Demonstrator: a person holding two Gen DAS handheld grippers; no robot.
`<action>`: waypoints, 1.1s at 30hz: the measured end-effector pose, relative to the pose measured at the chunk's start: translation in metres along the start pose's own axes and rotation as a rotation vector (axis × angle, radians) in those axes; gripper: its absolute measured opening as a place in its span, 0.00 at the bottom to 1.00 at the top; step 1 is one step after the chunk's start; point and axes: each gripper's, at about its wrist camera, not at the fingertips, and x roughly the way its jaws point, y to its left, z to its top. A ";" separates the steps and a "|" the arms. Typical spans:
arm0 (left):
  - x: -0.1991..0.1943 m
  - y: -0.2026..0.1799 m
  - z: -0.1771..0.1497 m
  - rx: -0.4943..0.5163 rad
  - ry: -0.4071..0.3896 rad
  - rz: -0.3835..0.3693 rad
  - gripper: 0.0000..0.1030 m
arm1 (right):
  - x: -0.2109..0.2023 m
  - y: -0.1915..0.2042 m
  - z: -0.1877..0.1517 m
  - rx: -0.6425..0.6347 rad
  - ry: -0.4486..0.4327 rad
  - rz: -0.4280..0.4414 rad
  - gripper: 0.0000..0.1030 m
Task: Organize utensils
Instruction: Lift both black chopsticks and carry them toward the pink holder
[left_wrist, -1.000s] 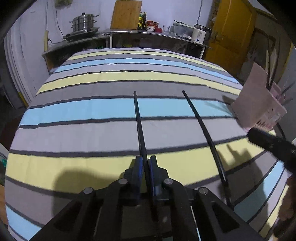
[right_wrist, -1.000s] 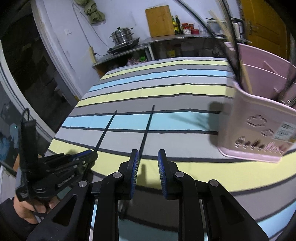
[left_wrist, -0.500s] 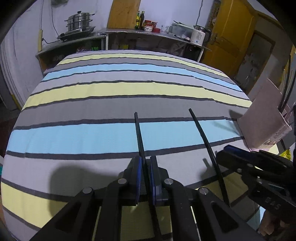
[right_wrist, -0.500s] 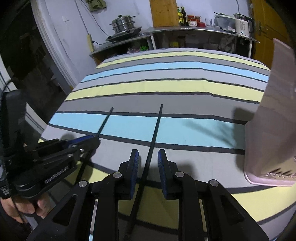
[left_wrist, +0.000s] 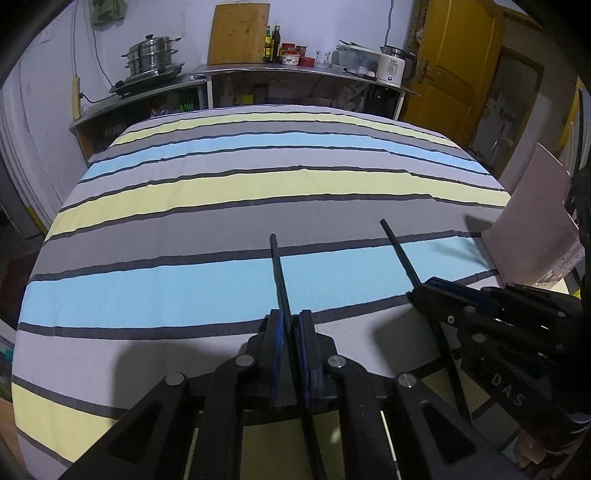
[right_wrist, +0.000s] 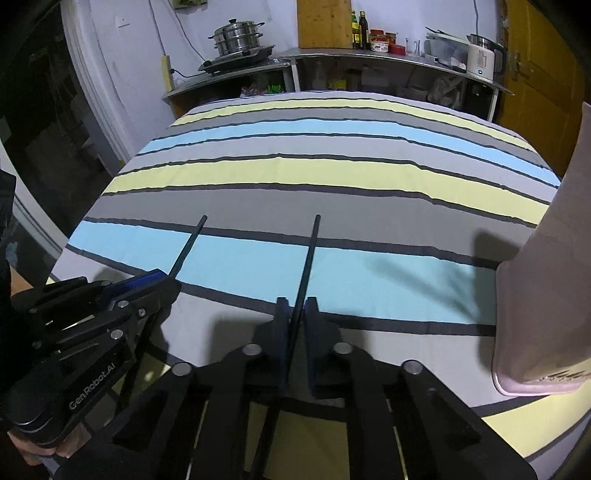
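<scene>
Striped cloth (left_wrist: 221, 192) underlies both grippers, left (left_wrist: 291, 328) and right (right_wrist: 297, 314), each clamping a black chopstick (left_wrist: 279, 269).

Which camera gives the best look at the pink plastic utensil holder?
The right wrist view shows the pink plastic utensil holder best: one broad side wall down to its rounded base on the striped tablecloth. The left wrist view catches only a smaller slanted wall at the frame edge, partly behind the right gripper.

Home kitchen: steamer pot (left_wrist: 152, 51) on stove, kettle (left_wrist: 392, 66), cutting board (left_wrist: 238, 33)
</scene>
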 end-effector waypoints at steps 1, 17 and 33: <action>0.000 0.001 0.000 -0.004 0.000 -0.001 0.06 | 0.000 0.000 0.000 0.001 0.002 0.003 0.07; -0.055 0.007 0.015 -0.059 -0.079 -0.089 0.05 | -0.065 0.003 0.011 0.017 -0.110 0.084 0.06; -0.145 -0.012 0.030 -0.025 -0.213 -0.173 0.05 | -0.147 -0.002 0.017 0.022 -0.262 0.116 0.05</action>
